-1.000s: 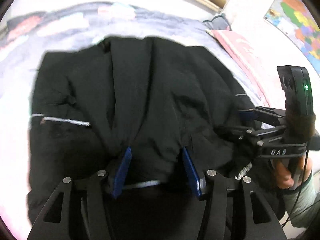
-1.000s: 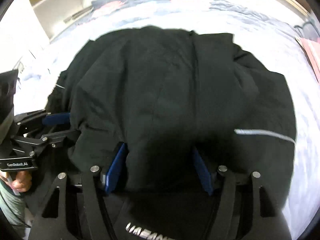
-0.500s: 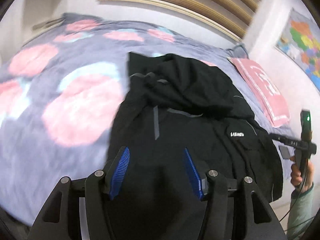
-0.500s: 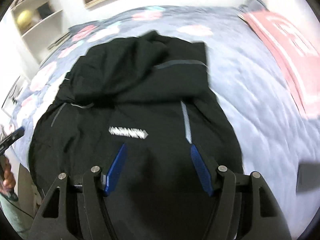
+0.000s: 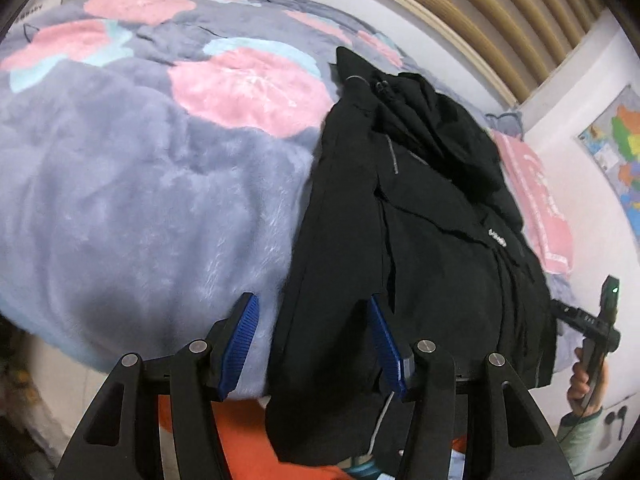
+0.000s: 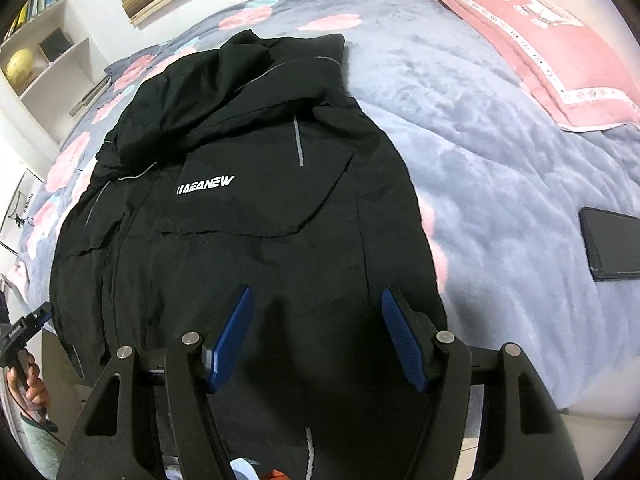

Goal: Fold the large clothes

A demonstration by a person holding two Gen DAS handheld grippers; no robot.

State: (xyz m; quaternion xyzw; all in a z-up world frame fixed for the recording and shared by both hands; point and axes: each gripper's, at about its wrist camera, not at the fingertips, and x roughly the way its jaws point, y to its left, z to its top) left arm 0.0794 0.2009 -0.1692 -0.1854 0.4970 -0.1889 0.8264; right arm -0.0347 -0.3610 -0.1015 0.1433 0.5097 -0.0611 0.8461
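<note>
- Black jacket (image 6: 256, 216) lies flat on the bed (image 6: 500, 168), hood end far away, and its lower hem hangs over the near edge of the bed.
- Its right side edge runs straight; beyond it the grey blanket with pink patches (image 5: 140, 200) gives wide free room on both sides.
- The left gripper (image 5: 312, 344) has its jaws half wide over the left edge of the jacket; the cloth is between the blue pads, but they do not press on it.
- The right gripper (image 6: 316, 336) has its jaws wide above the lower part of the jacket and holds nothing.
- A pink pillow (image 6: 536, 40) lies at the far right of the bed, well apart from the jacket.
- A dark flat phone (image 6: 612, 244) lies on the blanket at the right, apart from the jacket.
- White shelves (image 6: 48, 64) with a yellow ball (image 6: 18, 64) stand by the wall at the left.
- A map (image 5: 616, 152) hangs on the wall.
</note>
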